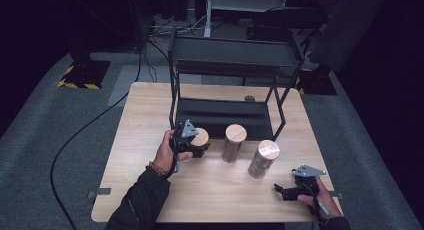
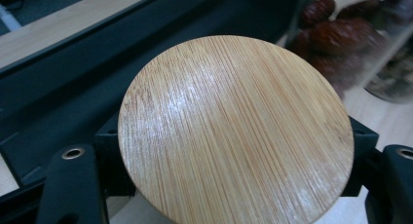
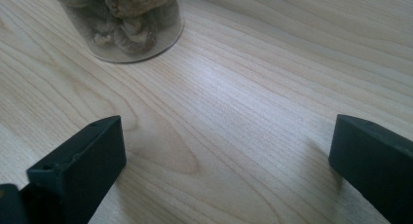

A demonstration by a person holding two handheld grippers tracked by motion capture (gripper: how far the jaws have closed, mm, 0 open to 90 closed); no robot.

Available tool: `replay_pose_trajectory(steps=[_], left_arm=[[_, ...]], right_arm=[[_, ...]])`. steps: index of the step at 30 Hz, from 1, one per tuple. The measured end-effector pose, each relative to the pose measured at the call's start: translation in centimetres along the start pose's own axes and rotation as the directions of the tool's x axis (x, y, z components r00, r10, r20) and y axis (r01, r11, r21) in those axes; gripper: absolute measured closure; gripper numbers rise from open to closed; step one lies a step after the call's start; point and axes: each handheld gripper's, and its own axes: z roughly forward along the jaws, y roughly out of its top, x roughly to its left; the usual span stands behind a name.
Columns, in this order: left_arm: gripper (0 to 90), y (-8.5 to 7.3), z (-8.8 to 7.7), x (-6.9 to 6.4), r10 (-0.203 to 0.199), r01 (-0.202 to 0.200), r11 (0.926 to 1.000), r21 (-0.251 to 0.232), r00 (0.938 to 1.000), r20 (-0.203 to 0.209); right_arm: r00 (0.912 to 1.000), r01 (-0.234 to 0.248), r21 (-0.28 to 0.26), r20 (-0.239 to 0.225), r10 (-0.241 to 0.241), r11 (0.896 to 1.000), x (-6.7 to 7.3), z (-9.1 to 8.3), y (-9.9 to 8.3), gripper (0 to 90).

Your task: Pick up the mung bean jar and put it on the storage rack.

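Note:
Three clear jars with round bamboo lids stand in front of a black two-tier rack (image 1: 235, 55). My left gripper (image 1: 199, 149) is shut on the leftmost jar (image 1: 201, 137), at the front edge of the rack's lower shelf (image 1: 220, 117). In the left gripper view its lid (image 2: 234, 131) sits between my black pads (image 2: 109, 160). The middle jar (image 1: 233, 142) holds dark red fruit (image 2: 336, 34). The right jar (image 1: 262, 159) holds pale brown dried pieces (image 3: 122, 14). My right gripper (image 1: 281, 191) (image 3: 229, 156) rests open near the table's front right corner, with only bare wood between its jaws.
The light wooden table (image 1: 150, 115) has free room at its left and along the front. The rack's thin legs (image 1: 280, 115) stand close behind the jars. A black cable (image 1: 75, 140) runs over the grey floor at the left.

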Motion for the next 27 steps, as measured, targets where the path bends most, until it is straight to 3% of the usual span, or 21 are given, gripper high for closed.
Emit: replay_pose_trajectory(steps=[27], left_arm=[[25.2,2.3,3.0,1.2,-0.047,0.047,0.9989,0.0,0.9975,-0.052]], right_arm=[[1.0,0.0,0.0,0.0,0.0,1.0,0.0,0.0,0.0,0.0]])
